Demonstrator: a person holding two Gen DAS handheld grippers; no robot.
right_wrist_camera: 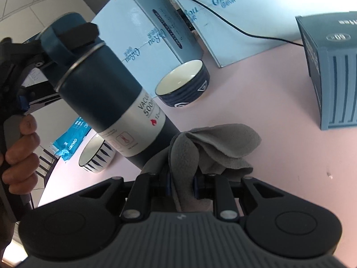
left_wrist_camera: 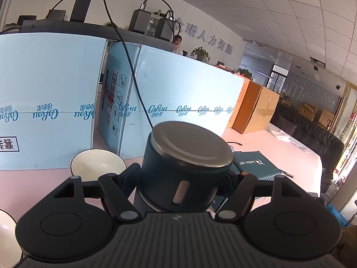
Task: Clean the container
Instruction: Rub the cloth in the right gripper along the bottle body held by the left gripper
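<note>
A dark blue vacuum flask (right_wrist_camera: 104, 93) with a white label is held tilted above the pink table. My left gripper (left_wrist_camera: 183, 176) is shut on its lid end (left_wrist_camera: 185, 167), whose steel top faces the left wrist camera. In the right wrist view the left gripper (right_wrist_camera: 69, 38) clamps the flask's cap. My right gripper (right_wrist_camera: 181, 184) is shut on a grey cloth (right_wrist_camera: 214, 145), which hangs bunched against the flask's lower end.
A dark blue bowl (right_wrist_camera: 185, 84) and a white bowl with blue marks (right_wrist_camera: 96, 156) stand on the pink table (right_wrist_camera: 279, 156). A blue-grey carton (right_wrist_camera: 330, 71) is at right. Pale blue boxes (left_wrist_camera: 178, 93) and a black cable (left_wrist_camera: 133, 76) line the back.
</note>
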